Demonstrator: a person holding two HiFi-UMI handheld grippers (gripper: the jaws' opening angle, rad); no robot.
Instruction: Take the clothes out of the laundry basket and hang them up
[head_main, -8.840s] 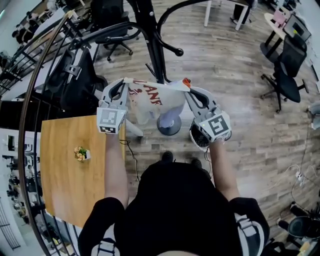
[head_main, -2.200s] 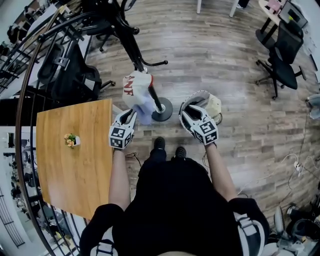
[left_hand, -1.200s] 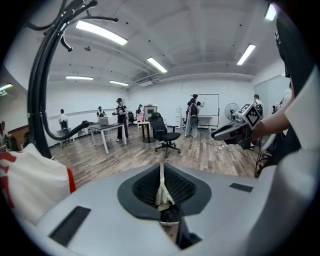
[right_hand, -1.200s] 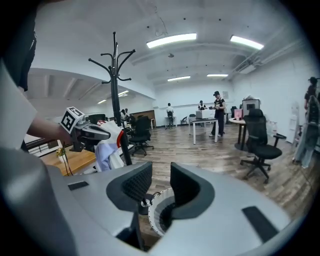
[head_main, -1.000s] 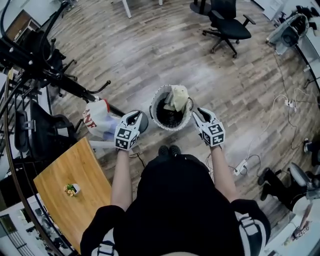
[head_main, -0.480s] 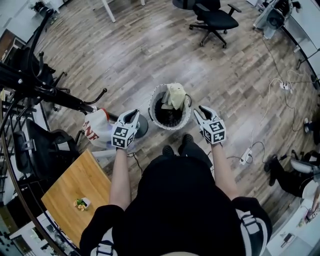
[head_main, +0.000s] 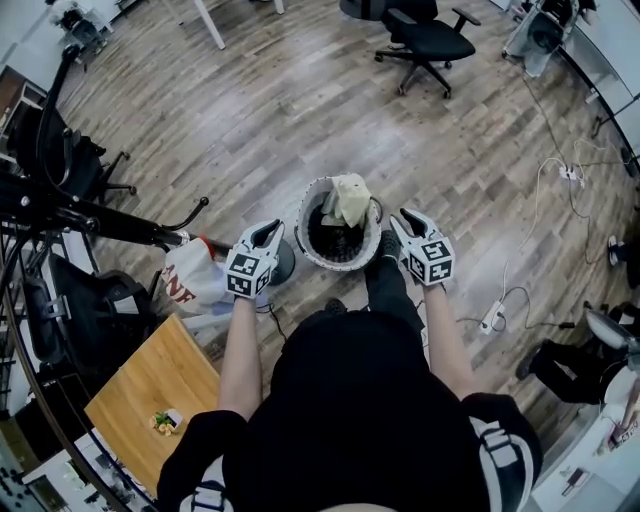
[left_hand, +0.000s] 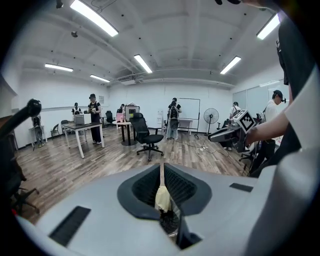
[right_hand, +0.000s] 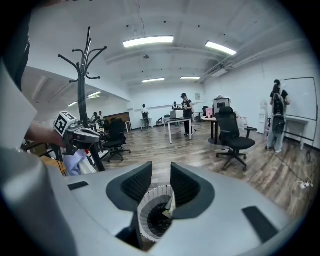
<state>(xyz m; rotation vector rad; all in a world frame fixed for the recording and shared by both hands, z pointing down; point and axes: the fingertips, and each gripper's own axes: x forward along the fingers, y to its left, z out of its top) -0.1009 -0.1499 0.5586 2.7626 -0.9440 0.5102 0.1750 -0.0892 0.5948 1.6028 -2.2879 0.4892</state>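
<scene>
A round white laundry basket (head_main: 312, 238) stands on the wood floor just ahead of the person's feet, with dark clothes inside and a beige garment (head_main: 350, 198) draped over its far rim. My left gripper (head_main: 268, 228) hovers at the basket's left, shut and empty. On the other side, my right gripper (head_main: 407, 216) hovers open with nothing between its fingers. The right gripper view looks down between the parted jaws onto the basket (right_hand: 152, 212). A white shirt with red letters (head_main: 190, 283) hangs on the black coat rack (head_main: 120, 225).
The rack's round base (head_main: 283, 262) sits close to the basket's left. A wooden table (head_main: 150, 385) with a small plant lies at the lower left, and a black office chair (head_main: 425, 40) stands farther back. Cables and a power strip (head_main: 490, 320) run along the right.
The white shirt, once stretched between both grippers, now hangs on the rack. The person has turned and stepped up to the basket; both grippers have come closer beside it, jaws unchanged.
</scene>
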